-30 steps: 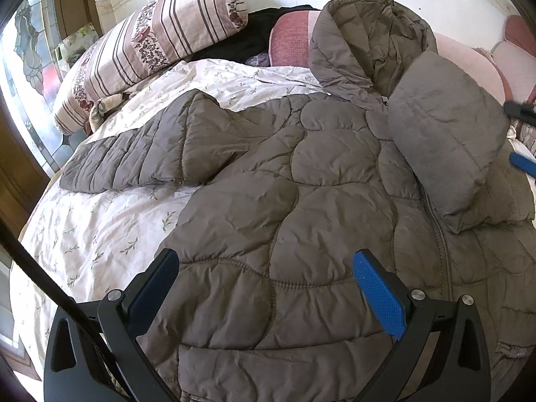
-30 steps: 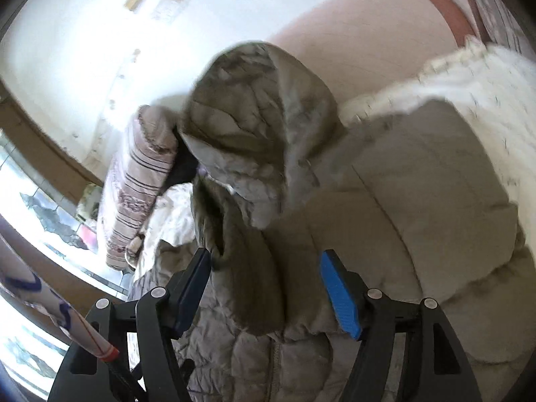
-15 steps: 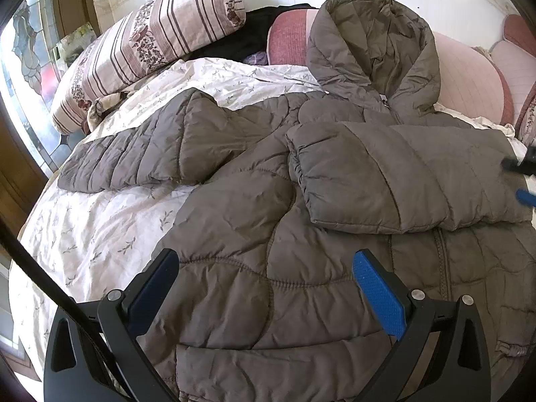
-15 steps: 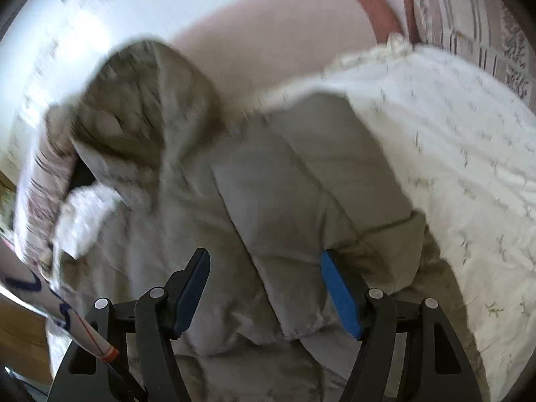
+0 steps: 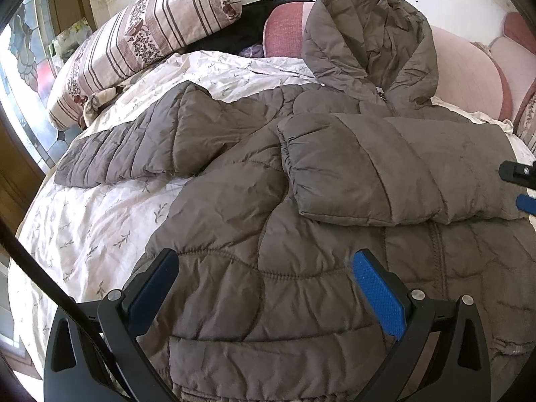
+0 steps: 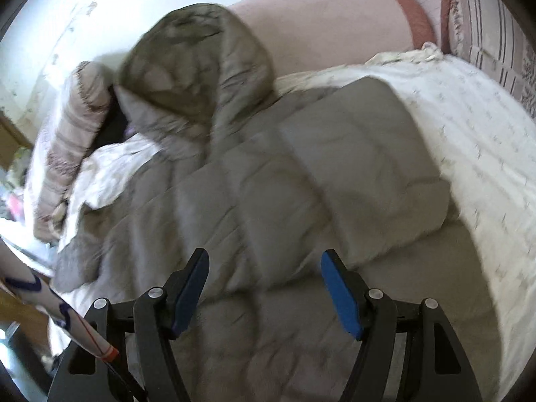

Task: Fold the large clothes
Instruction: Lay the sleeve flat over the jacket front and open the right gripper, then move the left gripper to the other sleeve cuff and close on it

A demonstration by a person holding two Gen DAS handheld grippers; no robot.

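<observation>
A large grey-brown quilted hooded jacket [image 5: 254,221] lies front-up on the bed. Its hood [image 5: 372,30] rests against the pink headboard. One sleeve [image 5: 395,167] is folded flat across the chest; the other sleeve [image 5: 134,144] stretches out to the left over the sheet. My left gripper [image 5: 264,288] is open and empty, hovering over the jacket's lower body. My right gripper [image 6: 264,288] is open and empty above the jacket [image 6: 268,201], near the folded sleeve [image 6: 361,174]; its fingertips [image 5: 522,187] show at the right edge of the left wrist view.
The bed has a white floral sheet [image 5: 83,234]. A striped bolster pillow [image 5: 144,33] and a dark garment [image 5: 234,30] lie at the back left. A pink padded headboard [image 5: 469,73] runs behind. A stained-glass window [image 5: 23,50] is at the left.
The right sleeve was swung over and laid flat across the jacket's chest. My right gripper has let go and pulled back to the right. My left gripper has stayed in place.
</observation>
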